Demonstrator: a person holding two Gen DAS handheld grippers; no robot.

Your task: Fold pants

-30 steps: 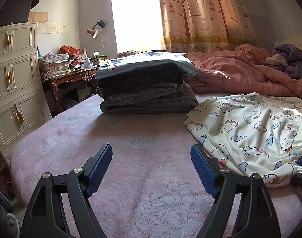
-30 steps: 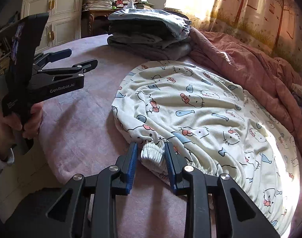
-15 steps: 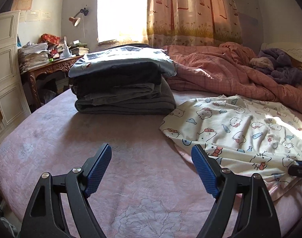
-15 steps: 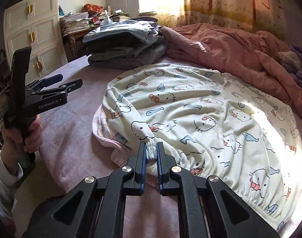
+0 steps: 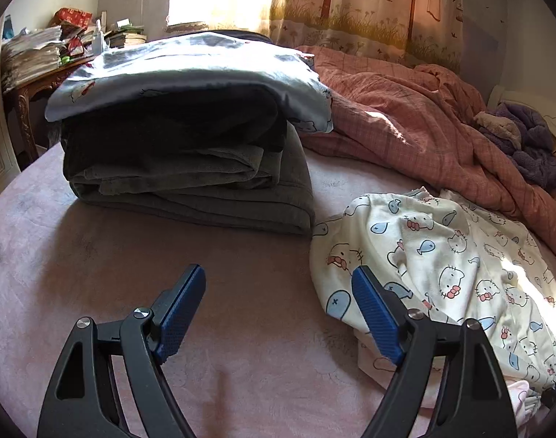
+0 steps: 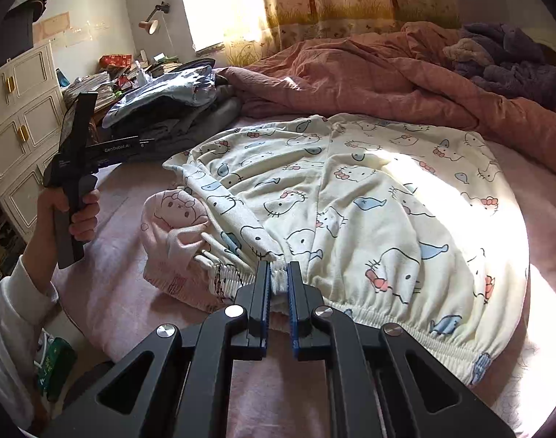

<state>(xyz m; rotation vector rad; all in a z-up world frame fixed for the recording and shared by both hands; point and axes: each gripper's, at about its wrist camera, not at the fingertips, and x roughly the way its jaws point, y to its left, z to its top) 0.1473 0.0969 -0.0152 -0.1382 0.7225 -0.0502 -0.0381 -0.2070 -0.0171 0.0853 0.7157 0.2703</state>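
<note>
Cream pants printed with cats and fish lie spread on the pink bed sheet; they also show at the right of the left wrist view. My right gripper is shut on the elastic waistband at its near edge, with the cloth bunched between the pads. The pink inner side of the pants shows to the left, folded over. My left gripper stands open above bare sheet, just left of the pants' edge, nothing between its fingers. A hand holds it at the left in the right wrist view.
A stack of folded dark and grey clothes sits ahead of the left gripper. A rumpled salmon duvet and a purple blanket lie at the back. A white cabinet and a cluttered desk stand left of the bed.
My right gripper closed on the waistband and pulled it sideways, turning up the pink inner side. The left gripper, still open, swung toward the pants and the clothes stack.
</note>
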